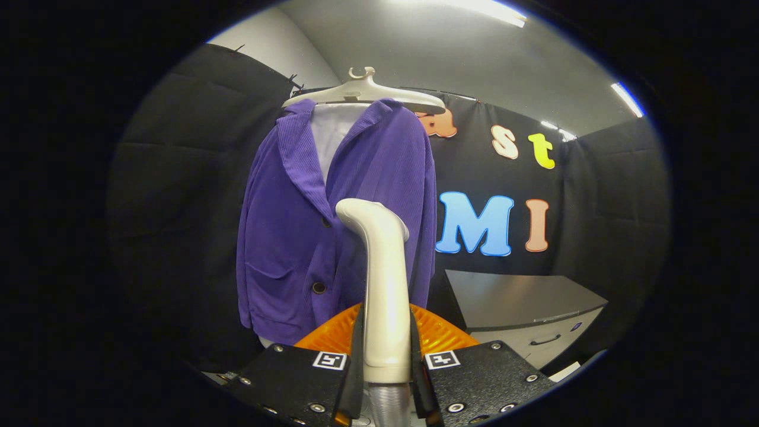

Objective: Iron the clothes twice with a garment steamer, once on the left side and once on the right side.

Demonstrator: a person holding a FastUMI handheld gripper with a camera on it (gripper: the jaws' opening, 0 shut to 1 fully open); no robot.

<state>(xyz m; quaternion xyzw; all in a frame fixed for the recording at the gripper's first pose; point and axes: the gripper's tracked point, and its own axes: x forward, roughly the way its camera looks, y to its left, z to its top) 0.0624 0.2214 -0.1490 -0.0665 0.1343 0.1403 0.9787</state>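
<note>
A purple corduroy jacket [308, 237] hangs on a pale hanger [364, 92] in front of the black booth wall, over a white inner shirt [332, 136]. My gripper [385, 362] is shut on the cream handle of the garment steamer [384, 279], which stands upright between the fingers. The steamer's curved head is level with the jacket's middle, near the button line and slightly toward its right half. Whether the head touches the cloth cannot be told. An orange ribbed part [439, 335] lies just beyond the fingers behind the handle.
A grey cabinet [522, 302] with a drawer handle stands beyond the fingers to the right of the jacket, against the black wall. Black cloth panels close in the booth on both sides.
</note>
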